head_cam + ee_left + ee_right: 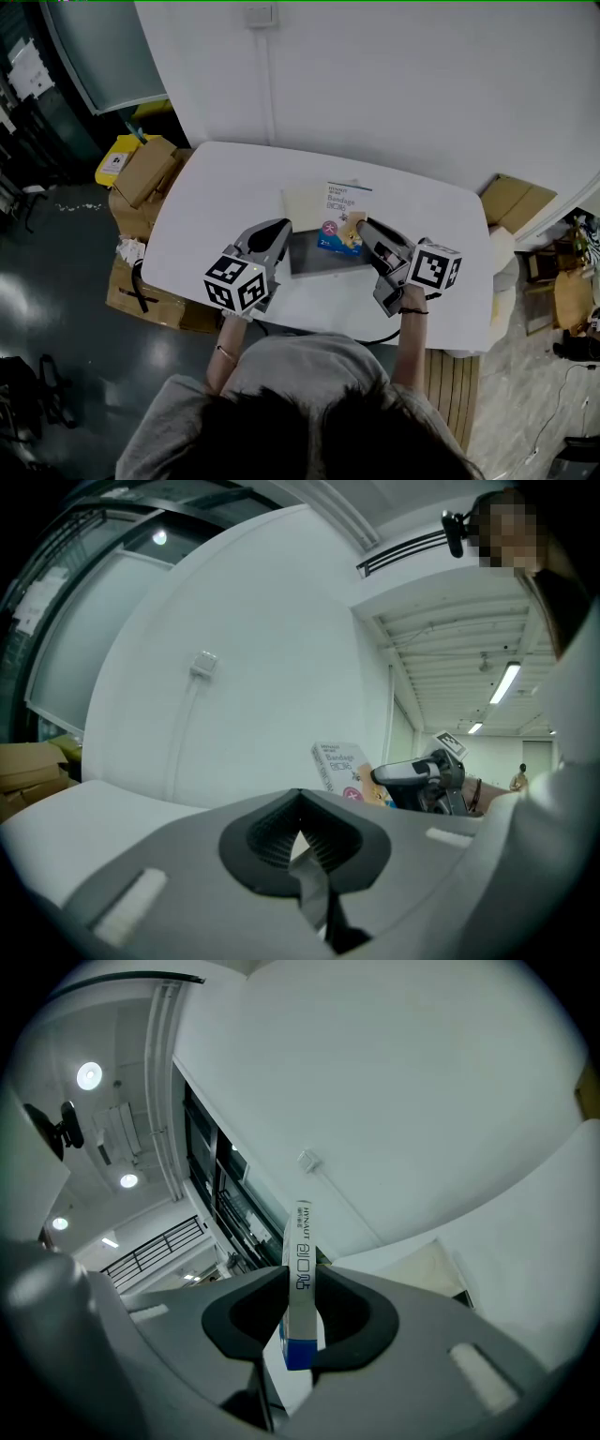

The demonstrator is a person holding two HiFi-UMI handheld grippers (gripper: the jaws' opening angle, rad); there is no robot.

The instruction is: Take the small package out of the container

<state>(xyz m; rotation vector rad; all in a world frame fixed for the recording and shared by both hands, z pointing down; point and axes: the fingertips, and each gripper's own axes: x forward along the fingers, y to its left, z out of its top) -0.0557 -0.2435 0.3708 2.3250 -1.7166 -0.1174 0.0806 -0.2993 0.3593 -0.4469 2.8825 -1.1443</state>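
The small package (343, 221), a white and blue bandage box, stands upright above the far right corner of the grey container (314, 255) on the white table (216, 202). My right gripper (362, 231) is shut on it; in the right gripper view the package (300, 1269) shows edge-on between the pads. My left gripper (284, 229) is at the container's left wall, and its jaws are shut on a thin grey strip (311, 885) that looks like that wall. In the left gripper view the package (339, 766) rises beside the right gripper (398, 775).
A beige flat lid or sheet (302, 202) lies just behind the container. Cardboard boxes (141, 178) and a yellow item (114, 161) crowd the table's left end, with more cardboard (516, 202) at its right. A white wall stands close behind the table.
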